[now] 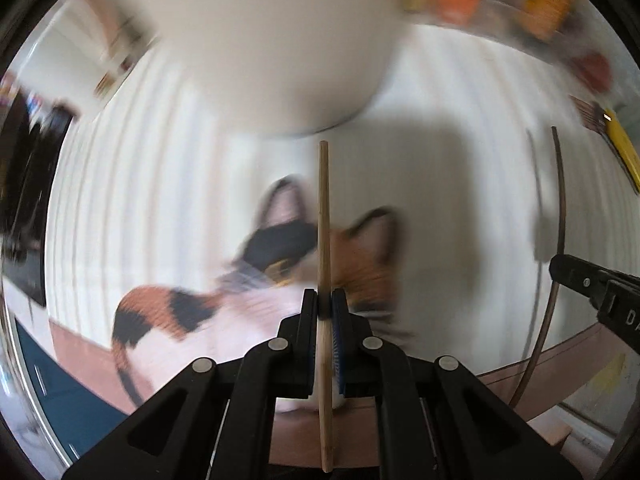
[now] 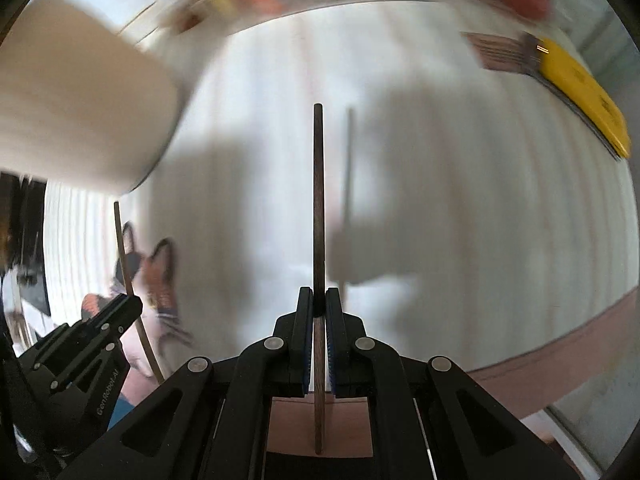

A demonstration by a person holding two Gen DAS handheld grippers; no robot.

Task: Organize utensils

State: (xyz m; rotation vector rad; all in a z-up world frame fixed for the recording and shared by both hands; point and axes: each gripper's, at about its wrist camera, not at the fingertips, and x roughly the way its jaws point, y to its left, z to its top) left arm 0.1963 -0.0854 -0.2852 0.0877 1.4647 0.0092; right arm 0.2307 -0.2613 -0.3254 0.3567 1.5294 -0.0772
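two chopsticks pinched and carried toward the cream holder

while both views are smeared by motion, the grips themselves read clearly. the left gripper (image 1: 324,300) has its jaws closed tight on a pale wooden chopstick (image 1: 324,216), pinched partway along so a long end reaches forward toward the cream holder (image 1: 280,40) and a shorter end trails back under the tool. that forward reach looks deliberate: it lets the tip arrive at the holder first, with the fingers kept back from it.

the right gripper (image 2: 319,300) is closed the same way on a dark chopstick (image 2: 318,200), which also points ahead, with the cream holder up and to its left in the right wrist view. each tool carries one stick of an unmatched pair, so the two are probably headed for the same container.

the holder stands on a white ribbed table (image 1: 460,160), just beyond the pale stick's tip; i cannot tell whether its mouth is reachable from this angle, since only its blurred wall shows.

a calico cat (image 1: 288,264) sits near the table edge, below the holder and behind the pale stick, close enough to get in the way. a yellow book (image 2: 580,92) lies far right of the holder.
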